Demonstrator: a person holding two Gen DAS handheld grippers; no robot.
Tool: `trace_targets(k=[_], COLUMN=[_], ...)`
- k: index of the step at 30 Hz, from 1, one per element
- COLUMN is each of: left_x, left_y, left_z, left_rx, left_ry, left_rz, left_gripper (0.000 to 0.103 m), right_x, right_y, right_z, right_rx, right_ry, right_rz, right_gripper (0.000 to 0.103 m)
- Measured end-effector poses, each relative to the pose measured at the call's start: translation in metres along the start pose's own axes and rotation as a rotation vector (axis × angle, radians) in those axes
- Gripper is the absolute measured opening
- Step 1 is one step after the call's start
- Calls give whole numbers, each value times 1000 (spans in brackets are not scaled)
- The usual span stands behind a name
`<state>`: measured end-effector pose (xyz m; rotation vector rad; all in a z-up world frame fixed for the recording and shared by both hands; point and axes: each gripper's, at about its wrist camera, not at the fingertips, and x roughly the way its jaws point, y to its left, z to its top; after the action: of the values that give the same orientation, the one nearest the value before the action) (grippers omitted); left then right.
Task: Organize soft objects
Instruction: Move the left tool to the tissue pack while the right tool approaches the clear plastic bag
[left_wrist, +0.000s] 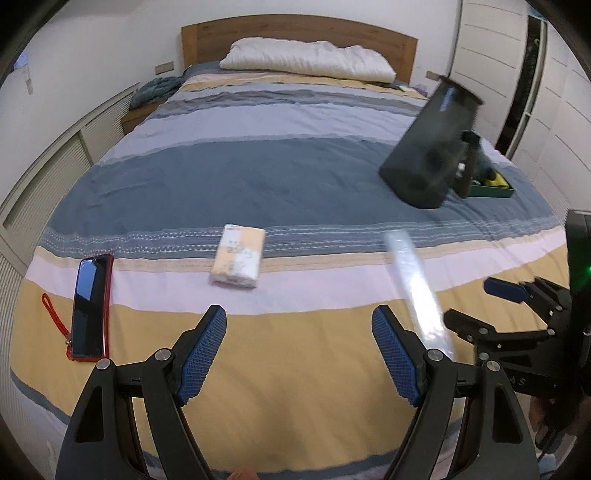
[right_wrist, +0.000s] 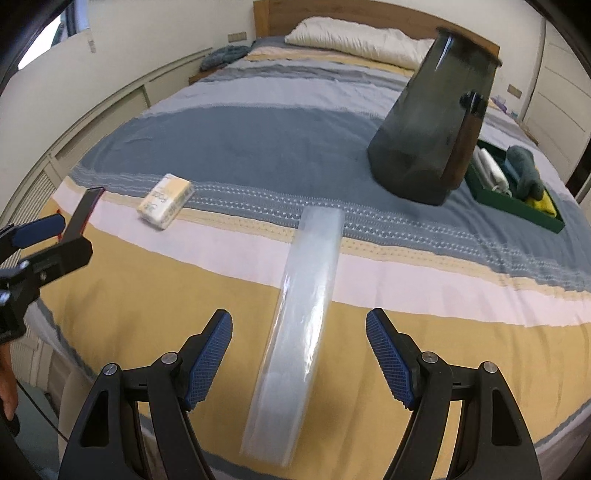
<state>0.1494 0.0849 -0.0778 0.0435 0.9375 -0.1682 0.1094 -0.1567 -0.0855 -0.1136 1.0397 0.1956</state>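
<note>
Right gripper (right_wrist: 299, 363): jaws wide, straddling the clear plastic sleeve (right_wrist: 299, 332) on the bed (right_wrist: 221, 147).
Left gripper (left_wrist: 299, 356): spread, holding nothing.
Risk: slick film (flattened, probably limp) may slip or buckle when pinched.
Tray (right_wrist: 517, 210): beyond the tilted dark bin (right_wrist: 424, 129), which could be bumped.

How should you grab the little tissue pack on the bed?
Pinch the tissue pack across its two long sides, coming straight down from above. It lies flat on the bed with open space all around it, and its narrow width should fit between the fingers of the open left hand-held gripper, which is nearest.
</note>
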Motion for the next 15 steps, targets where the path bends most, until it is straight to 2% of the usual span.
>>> trace_targets(k=[15], left_x=[48], left_y=[31], left_z=[23], left_rx=[-10], left_ry=[37], left_rz=[55], left_gripper=[76], right_x=[72], right_y=[-1], right_z=[11], right_rx=[24], right_ry=[79], right_rz=[8], right_gripper=[76])
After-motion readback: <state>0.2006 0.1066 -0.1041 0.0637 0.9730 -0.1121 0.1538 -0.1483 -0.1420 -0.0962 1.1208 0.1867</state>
